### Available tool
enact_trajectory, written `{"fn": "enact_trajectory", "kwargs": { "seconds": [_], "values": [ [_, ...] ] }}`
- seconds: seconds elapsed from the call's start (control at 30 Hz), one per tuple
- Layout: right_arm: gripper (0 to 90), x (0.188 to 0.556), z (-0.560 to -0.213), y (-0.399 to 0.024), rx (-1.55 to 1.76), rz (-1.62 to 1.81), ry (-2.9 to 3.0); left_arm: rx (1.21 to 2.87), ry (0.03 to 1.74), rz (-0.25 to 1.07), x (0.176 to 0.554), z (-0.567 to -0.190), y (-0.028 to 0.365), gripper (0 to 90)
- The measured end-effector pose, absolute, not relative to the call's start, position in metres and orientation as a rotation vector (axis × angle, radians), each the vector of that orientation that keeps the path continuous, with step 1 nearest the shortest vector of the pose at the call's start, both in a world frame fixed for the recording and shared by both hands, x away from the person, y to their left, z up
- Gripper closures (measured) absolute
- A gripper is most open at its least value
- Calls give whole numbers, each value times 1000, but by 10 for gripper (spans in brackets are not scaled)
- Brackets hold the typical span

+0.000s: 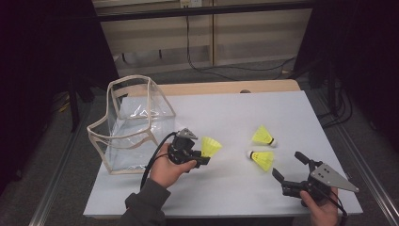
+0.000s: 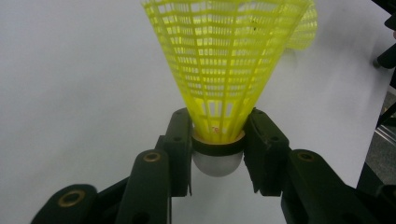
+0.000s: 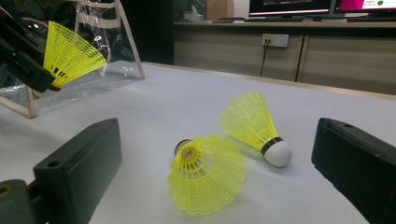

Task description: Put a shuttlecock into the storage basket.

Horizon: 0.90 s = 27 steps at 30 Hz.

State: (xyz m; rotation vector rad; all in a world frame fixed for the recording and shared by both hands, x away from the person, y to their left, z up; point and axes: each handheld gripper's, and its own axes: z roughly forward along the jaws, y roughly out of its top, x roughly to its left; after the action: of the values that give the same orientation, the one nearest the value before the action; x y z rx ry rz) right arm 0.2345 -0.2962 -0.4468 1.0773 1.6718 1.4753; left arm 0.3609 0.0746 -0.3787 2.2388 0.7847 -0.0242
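Left claw [image 2: 218, 154] clamps shuttlecock [image 2: 229, 70] at its cork, skirt pointing away; right claw [image 3: 215, 163] apart.

The shuttlecock [image 2: 224, 70] has a yellow plastic mesh skirt and smooth white cap — the bag [image 1: 134, 122] is glossy clear plastic, the table [image 1: 226, 188] matt white.

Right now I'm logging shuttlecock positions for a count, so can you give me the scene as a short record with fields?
held shuttlecock: clamped at its cork base in the left gripper
loose shuttlecocks: two, near one and far one, lying on the table
right gripper: open, empty, facing the loose pair
clear bag: standing at the table's left, open
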Motion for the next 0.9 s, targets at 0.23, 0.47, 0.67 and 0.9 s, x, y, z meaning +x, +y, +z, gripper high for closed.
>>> {"fn": "enact_trajectory", "kwargs": {
  "seconds": [0.23, 0.47, 0.67, 0.9],
  "values": [
    [16, 234, -447, -294, 1073, 1477, 1681, 2234, 797, -25, 364, -376, 74, 644],
    [16, 235, -447, -294, 1063, 1475, 1686, 2236, 797, -20, 366, -373, 74, 644],
    [16, 236, -447, -295, 1074, 1477, 1677, 2229, 805, -22, 367, -368, 74, 644],
    [16, 237, -447, -293, 1070, 1481, 1682, 2230, 805, -3, 368, -360, 75, 644]
  ]
}}
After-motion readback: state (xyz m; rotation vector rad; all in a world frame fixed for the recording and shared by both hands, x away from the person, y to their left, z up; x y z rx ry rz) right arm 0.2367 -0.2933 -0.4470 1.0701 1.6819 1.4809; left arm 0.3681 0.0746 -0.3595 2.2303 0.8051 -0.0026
